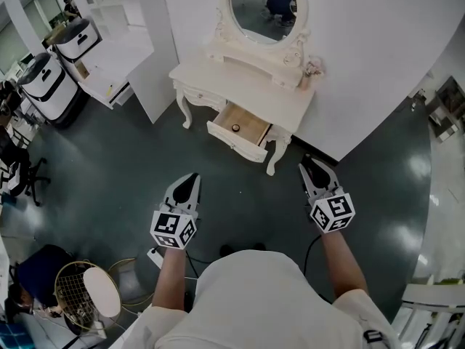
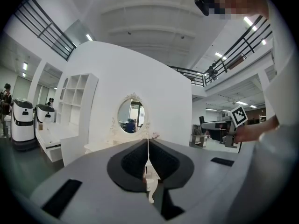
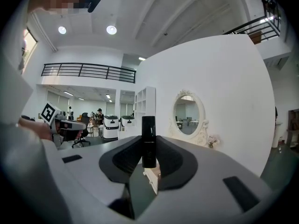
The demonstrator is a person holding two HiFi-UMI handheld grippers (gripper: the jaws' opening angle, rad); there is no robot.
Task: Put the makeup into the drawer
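Observation:
A white dressing table [image 1: 240,78] with an oval mirror [image 1: 265,6] stands against the white wall ahead of me. Its wooden drawer [image 1: 232,142] is pulled open, with one small dark item lying inside. My right gripper [image 3: 148,146] is shut on a slim black makeup stick [image 3: 148,134], which stands upright between the pads. In the head view this gripper [image 1: 314,167] hovers over the floor, right of the drawer and well short of it. My left gripper [image 2: 148,148] is shut with nothing in it; in the head view it [image 1: 190,179] hangs over the floor in front of the table.
A small pink flower pot [image 1: 312,70] stands on the tabletop's right end. Two white machines [image 1: 47,82] and a white shelf unit [image 1: 109,20] stand at the left. A wire basket [image 1: 73,291] and a round white disc [image 1: 103,292] sit at the lower left.

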